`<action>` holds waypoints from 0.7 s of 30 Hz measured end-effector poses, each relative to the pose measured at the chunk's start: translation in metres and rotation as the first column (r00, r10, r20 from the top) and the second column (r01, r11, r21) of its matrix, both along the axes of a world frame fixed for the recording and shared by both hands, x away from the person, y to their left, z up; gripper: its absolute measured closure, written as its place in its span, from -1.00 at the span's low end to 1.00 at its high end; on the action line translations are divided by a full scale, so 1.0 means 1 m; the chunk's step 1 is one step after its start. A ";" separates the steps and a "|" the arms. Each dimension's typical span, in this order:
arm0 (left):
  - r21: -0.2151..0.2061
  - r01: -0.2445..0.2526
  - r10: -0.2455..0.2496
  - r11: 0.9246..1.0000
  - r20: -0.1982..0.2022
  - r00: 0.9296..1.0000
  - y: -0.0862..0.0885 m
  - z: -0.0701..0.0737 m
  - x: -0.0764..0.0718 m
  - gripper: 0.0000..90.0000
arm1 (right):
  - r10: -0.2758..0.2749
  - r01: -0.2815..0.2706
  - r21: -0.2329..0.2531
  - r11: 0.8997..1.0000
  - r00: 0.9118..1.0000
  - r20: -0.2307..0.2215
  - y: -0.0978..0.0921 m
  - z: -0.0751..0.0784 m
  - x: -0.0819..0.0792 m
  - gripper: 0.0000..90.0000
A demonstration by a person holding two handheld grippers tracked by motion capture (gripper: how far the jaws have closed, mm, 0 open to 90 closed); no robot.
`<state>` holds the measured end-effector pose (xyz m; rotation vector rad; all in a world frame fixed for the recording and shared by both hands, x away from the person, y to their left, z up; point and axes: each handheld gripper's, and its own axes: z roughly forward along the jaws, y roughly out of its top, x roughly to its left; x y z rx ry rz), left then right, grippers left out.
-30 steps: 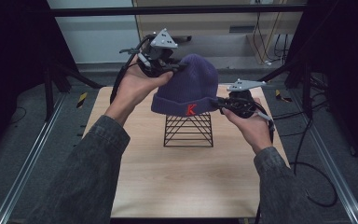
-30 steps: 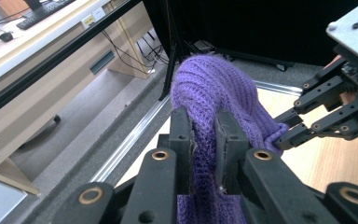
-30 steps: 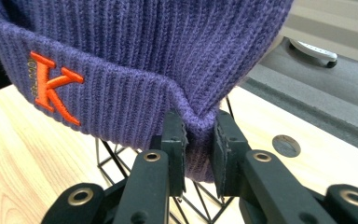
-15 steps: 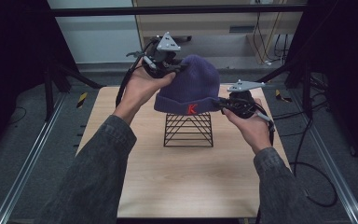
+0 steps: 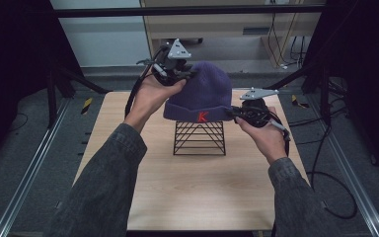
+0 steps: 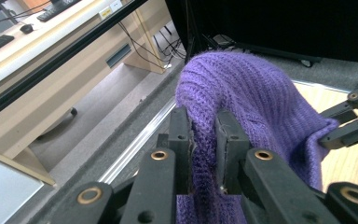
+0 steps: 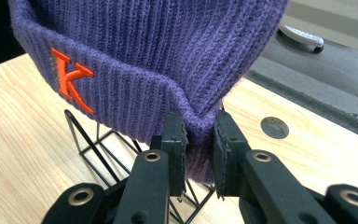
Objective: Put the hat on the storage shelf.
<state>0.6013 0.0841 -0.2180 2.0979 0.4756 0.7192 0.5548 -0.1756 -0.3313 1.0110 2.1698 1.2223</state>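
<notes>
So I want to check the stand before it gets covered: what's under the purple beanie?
Under the purple beanie stands a black wire rack on the wooden table. The rack's top is hidden by the cuff, so contact cannot be told. Left claw and right claw pinch the knit.

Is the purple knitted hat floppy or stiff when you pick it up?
Probably floppy: the purple knitted hat bunches into a fold between the left gripper jaws. It likely stretches, since the right gripper pulls its cuff outward. Ribbed yarn seems grippy, not slippery.
</notes>
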 end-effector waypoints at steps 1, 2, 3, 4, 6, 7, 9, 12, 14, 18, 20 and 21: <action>0.010 0.000 0.000 1.000 0.002 1.000 0.000 0.000 0.001 0.75 | -0.002 0.002 0.001 1.000 1.000 -0.001 0.000 -0.001 0.000 0.72; 0.009 -0.002 0.002 1.000 -0.001 1.000 0.000 -0.001 0.001 0.75 | -0.001 0.001 -0.003 1.000 1.000 -0.004 0.000 -0.001 0.000 0.72; 0.010 -0.002 0.002 1.000 -0.001 1.000 0.000 -0.002 0.002 0.75 | -0.002 0.002 -0.003 1.000 1.000 -0.006 0.000 -0.002 0.000 0.72; 0.007 -0.001 0.001 1.000 -0.003 1.000 0.000 -0.003 0.002 0.75 | -0.003 0.003 -0.002 1.000 1.000 -0.010 -0.001 -0.003 0.001 0.72; -0.003 0.001 -0.001 1.000 -0.005 1.000 -0.001 -0.006 0.002 0.75 | -0.001 0.001 -0.002 1.000 1.000 -0.015 -0.001 -0.005 0.000 0.72; 0.011 0.002 -0.002 1.000 -0.006 1.000 -0.001 -0.006 0.002 0.74 | 0.002 -0.002 -0.004 1.000 1.000 -0.014 -0.001 -0.006 0.000 0.72; 0.011 0.006 -0.006 1.000 -0.008 1.000 -0.001 -0.008 0.002 0.74 | 0.003 -0.003 -0.005 1.000 1.000 -0.020 -0.001 -0.007 0.000 0.72; 0.012 0.010 -0.009 1.000 -0.014 1.000 -0.002 -0.012 0.001 0.74 | 0.005 -0.005 -0.010 1.000 1.000 -0.029 -0.001 -0.011 0.000 0.72; 0.011 0.015 -0.015 1.000 -0.015 1.000 -0.002 -0.014 0.001 0.74 | 0.006 -0.006 -0.018 1.000 1.000 -0.031 -0.001 -0.013 0.000 0.72; 0.027 0.013 -0.013 1.000 -0.021 1.000 -0.001 -0.018 0.001 0.74 | 0.006 -0.007 -0.024 1.000 0.999 -0.040 -0.002 -0.016 -0.001 0.72; 0.015 0.014 -0.014 1.000 -0.023 1.000 -0.001 -0.019 0.001 0.74 | 0.005 -0.006 -0.020 1.000 0.999 -0.046 -0.002 -0.017 -0.001 0.72; 0.020 0.015 -0.015 1.000 -0.024 1.000 0.000 -0.020 0.001 0.74 | 0.005 -0.006 -0.019 1.000 0.999 -0.045 -0.002 -0.018 -0.001 0.72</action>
